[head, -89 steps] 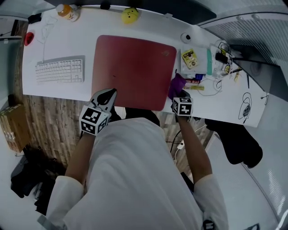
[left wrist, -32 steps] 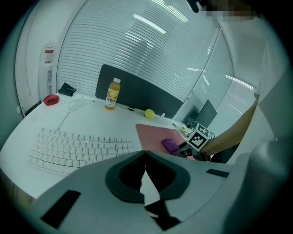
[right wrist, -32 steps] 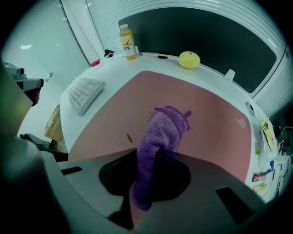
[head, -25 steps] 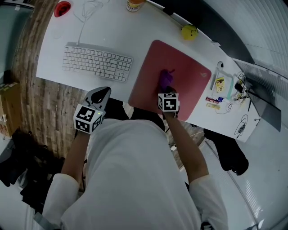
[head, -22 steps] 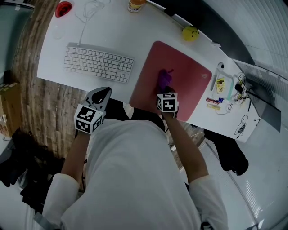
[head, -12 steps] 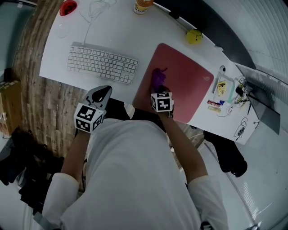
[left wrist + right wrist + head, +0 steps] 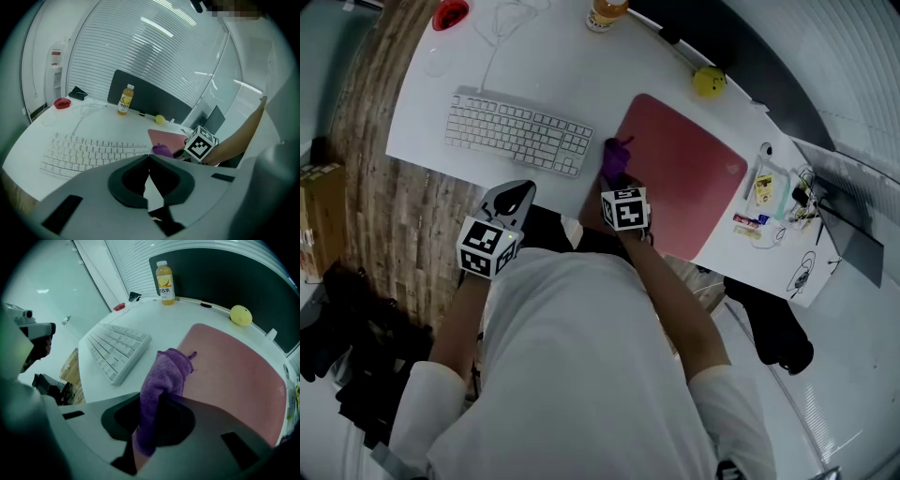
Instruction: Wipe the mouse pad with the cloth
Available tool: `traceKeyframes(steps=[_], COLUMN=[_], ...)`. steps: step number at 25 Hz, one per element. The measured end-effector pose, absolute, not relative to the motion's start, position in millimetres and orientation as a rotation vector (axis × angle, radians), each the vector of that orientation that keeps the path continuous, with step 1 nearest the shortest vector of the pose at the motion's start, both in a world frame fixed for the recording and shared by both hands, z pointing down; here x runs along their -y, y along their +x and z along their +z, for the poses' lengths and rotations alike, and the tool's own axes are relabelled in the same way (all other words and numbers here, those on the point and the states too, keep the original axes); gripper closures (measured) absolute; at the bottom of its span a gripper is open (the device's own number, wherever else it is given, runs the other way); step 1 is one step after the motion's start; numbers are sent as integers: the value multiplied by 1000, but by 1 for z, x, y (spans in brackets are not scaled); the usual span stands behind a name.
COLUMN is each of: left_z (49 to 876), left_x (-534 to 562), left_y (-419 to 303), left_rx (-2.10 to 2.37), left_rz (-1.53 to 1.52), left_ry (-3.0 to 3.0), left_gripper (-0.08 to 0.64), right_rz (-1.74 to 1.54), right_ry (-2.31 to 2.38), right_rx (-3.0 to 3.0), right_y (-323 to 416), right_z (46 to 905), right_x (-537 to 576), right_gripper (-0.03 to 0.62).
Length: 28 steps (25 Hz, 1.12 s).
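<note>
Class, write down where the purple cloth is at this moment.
In the head view, the purple cloth lies at the left edge of the mouse pad, beside the right end of the keyboard, clamped in the right gripper.

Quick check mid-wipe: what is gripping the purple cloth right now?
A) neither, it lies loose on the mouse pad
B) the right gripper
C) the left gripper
B: the right gripper has its jaws closed on the purple cloth, which trails onto the mouse pad; the left gripper is shut on nothing.
</note>
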<state>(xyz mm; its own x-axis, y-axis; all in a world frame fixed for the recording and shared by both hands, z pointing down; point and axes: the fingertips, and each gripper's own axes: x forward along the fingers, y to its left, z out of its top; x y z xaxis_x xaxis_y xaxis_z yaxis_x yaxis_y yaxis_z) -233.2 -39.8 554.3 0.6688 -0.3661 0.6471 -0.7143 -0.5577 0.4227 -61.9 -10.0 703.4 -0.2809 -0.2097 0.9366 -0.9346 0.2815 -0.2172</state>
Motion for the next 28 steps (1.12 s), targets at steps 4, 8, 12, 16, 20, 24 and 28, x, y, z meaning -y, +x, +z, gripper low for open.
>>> traceKeyframes(steps=[4,8,12,16,20,24,28], left_z=[553,553,553,551,549,550,550], left_x=[38,36,37,33,32,32,32], left_y=[-230,-227,-218,-206,-199,-194,-184], left_rx=[829,820,815,801,801,806,801], left_rz=[654,672,685,705,722,743,752], left_ry=[2197,2200,2205,2206,2202,2196,2198], left_gripper=[541,541,541,541,541,541,541], right_rz=[1135,1216,1216,1245,1287,1303,1286], right_ry=[1018,974,1014,1069,1118,1159,1198], right_rx=[1749,1867,2012,1995,1949,1919,1877], right_y=[-79,-97,-98,-75,-47,-18,15], right_z=[701,682,657,667,683,692,698], right_x=[16,29,57,68,71,73,69], right_gripper=[523,523,523,523,523,523,523])
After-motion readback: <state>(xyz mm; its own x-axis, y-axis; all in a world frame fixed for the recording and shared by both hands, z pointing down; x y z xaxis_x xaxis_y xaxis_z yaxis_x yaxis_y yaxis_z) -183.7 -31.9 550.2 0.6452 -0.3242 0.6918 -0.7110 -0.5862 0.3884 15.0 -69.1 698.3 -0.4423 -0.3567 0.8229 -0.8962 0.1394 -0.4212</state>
